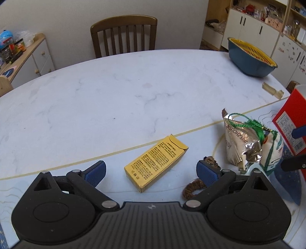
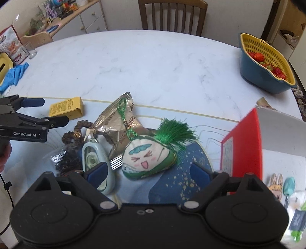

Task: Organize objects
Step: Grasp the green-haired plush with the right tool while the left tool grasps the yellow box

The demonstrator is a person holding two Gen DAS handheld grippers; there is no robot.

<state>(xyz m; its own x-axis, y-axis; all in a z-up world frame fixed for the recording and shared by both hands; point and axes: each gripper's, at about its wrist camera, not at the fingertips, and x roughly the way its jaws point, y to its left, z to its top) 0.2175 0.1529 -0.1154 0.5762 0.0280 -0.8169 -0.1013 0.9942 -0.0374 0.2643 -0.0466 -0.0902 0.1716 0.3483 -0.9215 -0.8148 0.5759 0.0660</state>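
A yellow carton (image 1: 155, 162) with black print lies flat on the mat between the wide jaws of my left gripper (image 1: 151, 172), and the pads do not touch it. From the right wrist view, the left gripper (image 2: 45, 112) hovers beside that carton (image 2: 67, 109). My right gripper (image 2: 149, 170) stands open over a white and green sachet (image 2: 149, 159) with a drawn face and a green tassel; its pads are clear of it. A silver foil packet (image 2: 118, 118), a pale green correction-tape dispenser (image 2: 95, 157) and a brown bead bracelet (image 2: 76, 132) crowd together to the sachet's left.
An open red box (image 2: 242, 143) with a white inside stands at the right. A blue and yellow colander (image 2: 267, 63) of strawberries sits at the far right of the marble table (image 2: 153, 67). A wooden chair (image 2: 172, 15) stands behind. A blue cloth (image 2: 15, 74) and a glass (image 2: 31, 50) lie far left.
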